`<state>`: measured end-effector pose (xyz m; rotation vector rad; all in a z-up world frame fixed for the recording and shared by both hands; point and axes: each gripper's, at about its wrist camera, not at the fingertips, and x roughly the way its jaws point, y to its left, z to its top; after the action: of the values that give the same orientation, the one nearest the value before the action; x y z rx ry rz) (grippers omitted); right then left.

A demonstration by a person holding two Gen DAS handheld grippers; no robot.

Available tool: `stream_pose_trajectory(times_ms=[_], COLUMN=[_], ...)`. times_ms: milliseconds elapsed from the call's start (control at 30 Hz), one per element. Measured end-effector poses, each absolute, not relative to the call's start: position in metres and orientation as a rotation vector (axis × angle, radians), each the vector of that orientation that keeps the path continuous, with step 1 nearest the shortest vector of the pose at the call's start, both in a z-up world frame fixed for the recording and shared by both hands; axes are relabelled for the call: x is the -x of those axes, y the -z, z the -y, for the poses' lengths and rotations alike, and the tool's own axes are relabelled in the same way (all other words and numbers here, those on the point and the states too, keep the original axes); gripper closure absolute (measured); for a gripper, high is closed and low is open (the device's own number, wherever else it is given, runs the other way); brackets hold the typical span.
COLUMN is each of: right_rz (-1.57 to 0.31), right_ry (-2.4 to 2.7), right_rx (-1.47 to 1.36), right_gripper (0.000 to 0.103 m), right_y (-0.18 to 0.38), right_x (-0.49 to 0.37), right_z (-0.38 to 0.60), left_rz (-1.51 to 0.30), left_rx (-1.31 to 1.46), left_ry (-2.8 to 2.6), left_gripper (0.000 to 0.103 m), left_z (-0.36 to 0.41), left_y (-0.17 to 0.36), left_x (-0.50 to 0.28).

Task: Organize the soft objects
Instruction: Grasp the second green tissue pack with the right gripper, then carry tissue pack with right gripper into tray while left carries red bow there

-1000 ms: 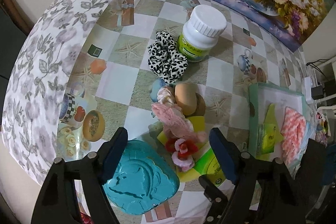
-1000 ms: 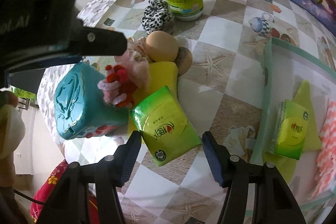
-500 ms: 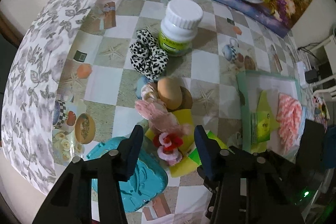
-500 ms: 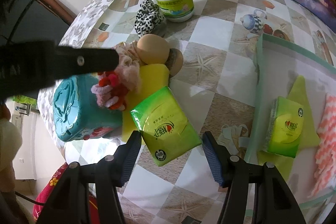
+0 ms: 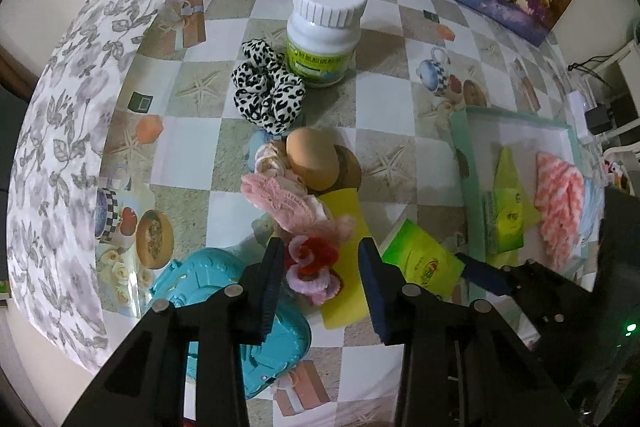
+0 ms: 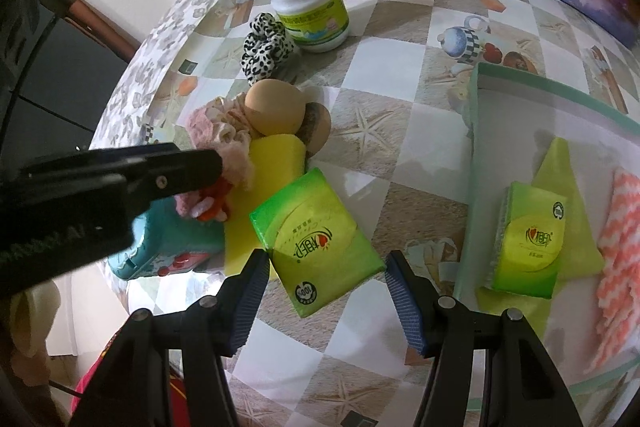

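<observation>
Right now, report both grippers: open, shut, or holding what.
Left gripper: open, jaws either side of the pink and red scrunchie, not clamped on it.
Right gripper: open, jaws flanking the green tissue pack, holding nothing.

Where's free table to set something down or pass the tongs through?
Bare checkered cloth lies between the white bottle and the green tray, and left of the leopard scrunchie toward the table edge. Crowded: the pile from the tan sponge ball down to the teal case and green tissue pack.

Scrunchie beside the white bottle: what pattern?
Black-and-white leopard print scrunchie; clearest in the left wrist view.
</observation>
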<state>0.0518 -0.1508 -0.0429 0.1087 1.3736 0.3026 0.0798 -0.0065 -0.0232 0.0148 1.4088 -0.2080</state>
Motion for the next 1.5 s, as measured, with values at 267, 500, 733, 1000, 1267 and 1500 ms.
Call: stream_pose_trajectory(times_ms=[267,500,733,1000,1267,1500], right_rz=[-1.37,-1.371,-1.365,-1.337,-1.318,-1.282], right_ry=[-0.299,-0.3,-0.299,-0.307,-0.303,-0.309], right_rx=[-0.117,-0.118,-0.123,-0.136,-0.124,-0.122], right_gripper=[0.04,0.04,0.04,0.041,0.041,0.042], right_y=[0.042,0.043,0.041,0.03,0.021,0.008], right_x=[-0.051,-0.051,-0.051,-0.05,-0.049,-0.047], right_z=[0.149,0.149,0.15,0.15,0.149,0.148], left_rz=[-1.412,-1.403,-1.379,-1.321,-1.256,-1.215], left_rx=[-0.039,-0.034,-0.028,-0.016,0.0,0.013], left_ry=[0.213,0.21,0.192,0.174,0.154,0.149], left_gripper=[0.083,0.083,0.083,0.083,0.083,0.083], left_z=[0.011,0.01,0.004,0.0,-0.005,-0.008], left_y=[0.029,0.027,0.018,-0.001,-0.023,-0.037], left_x=[-0.076,-0.077,-0.077,-0.076,-0.072,-0.07])
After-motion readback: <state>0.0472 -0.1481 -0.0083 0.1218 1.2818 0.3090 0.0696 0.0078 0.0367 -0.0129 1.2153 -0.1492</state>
